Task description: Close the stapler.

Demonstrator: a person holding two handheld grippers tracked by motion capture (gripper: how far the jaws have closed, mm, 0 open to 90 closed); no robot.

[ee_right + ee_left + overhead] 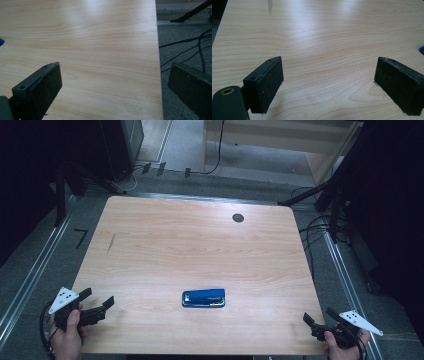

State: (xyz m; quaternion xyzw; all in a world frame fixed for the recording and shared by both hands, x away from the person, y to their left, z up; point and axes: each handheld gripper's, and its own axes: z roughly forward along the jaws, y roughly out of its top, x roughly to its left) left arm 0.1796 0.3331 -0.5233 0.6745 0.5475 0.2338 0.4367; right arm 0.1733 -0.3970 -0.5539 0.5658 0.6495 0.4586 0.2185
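1. Blue stapler (203, 298) lying flat on the wooden tabletop (190, 245), long side across, between the two grippers and well apart from both.
2. Left gripper (97, 301) held in the left hand (67, 332) at the near left corner of the tabletop, jaws released and spread wide, gripping nothing; grey three-cornered plate (63, 298) on top.
3. Right gripper (316, 316) held in the right hand (342, 346) at the near right corner, jaws likewise released and empty, one of them beyond the tabletop's edge over the grey floor (360, 290); its own grey plate (361, 322) angled outward.
4. In the left gripper view, bare wood grain between the parted black pads (270, 82); a sliver of the blue stapler (421, 49) at the far right edge, off to the side of the right-hand jaw.
5. In the right gripper view, pads (43, 92) wide apart, left-hand jaw over the wood, right-hand jaw over the floor; a blue corner of the stapler (1, 41) at the far left edge, beyond the left-hand jaw.
6. Ahead of the jaws, a round dark grommet (238, 218) near the tabletop's far edge and a dark streak (110, 243) toward its left side.
7. Black cables (190, 47) trailing across the floor ahead of the right gripper's right-hand jaw.
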